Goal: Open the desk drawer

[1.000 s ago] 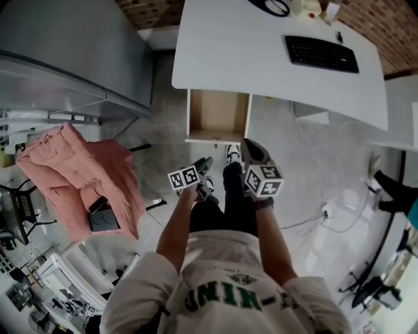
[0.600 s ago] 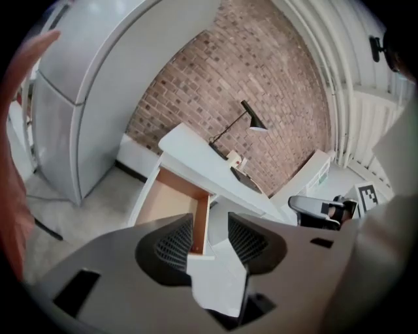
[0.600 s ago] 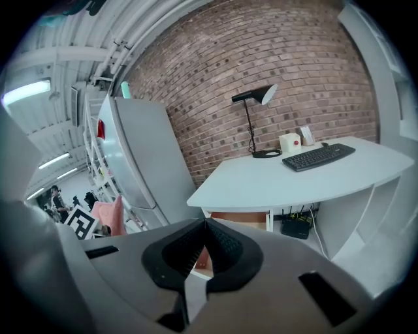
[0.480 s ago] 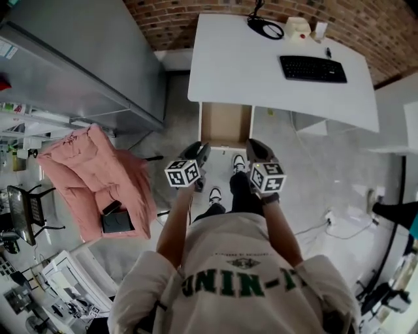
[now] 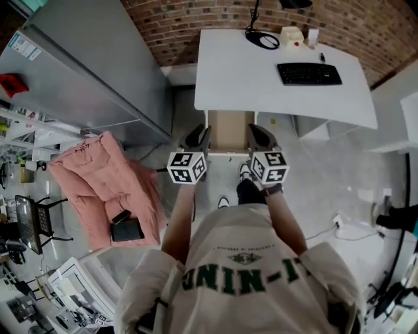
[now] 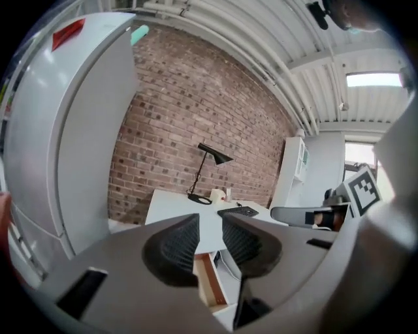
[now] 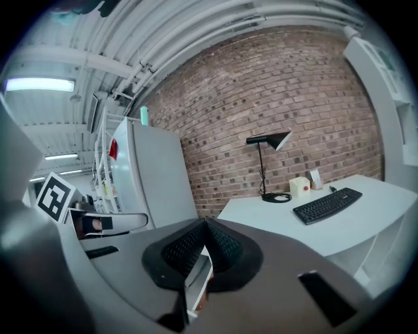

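Your left gripper (image 6: 210, 222) has its jaws apart with a narrow gap. They have just been closing, and nothing is between them. Through that gap you see the drawer (image 6: 210, 282) lower down and farther off, clear of the pads.

Your right gripper (image 7: 204, 224) is closed, tips touching, gripping nothing. A sliver of the drawer shows through the slit below the tips.

In the head view both grippers are held up side by side in front of you, left one (image 5: 198, 138) and right one (image 5: 261, 137), marker cubes facing the camera. Both point toward the far desk (image 5: 241, 78).

The drawer (image 5: 228, 129) is open, pulled out from under the desk's near edge toward you, with a wood-coloured inside. In that view it shows between the two grippers. Neither gripper touches it.

On the desk:
- A black keyboard (image 5: 309, 74) lies on the right part.
- A black lamp (image 6: 210, 155) stands at the far edge, against the brick wall (image 5: 215, 19).
- A small pale box (image 5: 292, 36) sits just right of the lamp base.

A tall grey cabinet (image 5: 98, 72) stands left of the desk. Near left, a pink cloth (image 5: 98, 182) is draped over a chair, with a dark flat item (image 5: 127, 229) at its near edge. Your shoes (image 5: 245, 171) are on the floor just near of the drawer.
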The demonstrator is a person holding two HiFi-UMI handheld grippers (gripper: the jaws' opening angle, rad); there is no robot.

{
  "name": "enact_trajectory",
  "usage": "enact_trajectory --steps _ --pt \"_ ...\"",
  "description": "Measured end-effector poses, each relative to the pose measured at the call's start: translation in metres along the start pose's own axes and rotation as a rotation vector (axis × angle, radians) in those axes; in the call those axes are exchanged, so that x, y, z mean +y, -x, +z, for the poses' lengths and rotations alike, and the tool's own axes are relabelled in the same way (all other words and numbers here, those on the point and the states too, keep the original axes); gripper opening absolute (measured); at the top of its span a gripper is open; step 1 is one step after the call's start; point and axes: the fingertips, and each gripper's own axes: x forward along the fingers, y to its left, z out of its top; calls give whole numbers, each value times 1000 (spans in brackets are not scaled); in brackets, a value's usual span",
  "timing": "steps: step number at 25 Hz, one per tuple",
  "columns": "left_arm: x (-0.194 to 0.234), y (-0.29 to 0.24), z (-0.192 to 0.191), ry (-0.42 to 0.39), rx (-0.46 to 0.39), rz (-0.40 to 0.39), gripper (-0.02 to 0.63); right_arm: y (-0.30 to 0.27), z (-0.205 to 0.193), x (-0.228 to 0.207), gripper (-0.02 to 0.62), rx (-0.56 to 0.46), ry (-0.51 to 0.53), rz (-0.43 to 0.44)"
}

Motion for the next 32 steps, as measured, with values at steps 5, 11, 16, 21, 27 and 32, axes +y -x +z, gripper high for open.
enact_trajectory --steps 5,11,16,21,27,32 --pt "-3 5 41 -82 -40 42 76 3 38 13 3 -94 15 9" --pt "-12 17 85 -143 -181 80 22 12 71 22 3 -173 37 17" --pt "-18 19 98 -217 -195 84 2 19 87 16 2 -222 75 -62" --pt "-22 22 105 -219 -210 75 2 17 89 19 2 -213 95 -76" --pt "-25 28 104 -205 -218 58 2 18 83 26 2 -195 89 -72" --pt "-19 26 99 -187 -214 70 2 13 78 26 2 -182 89 -61"
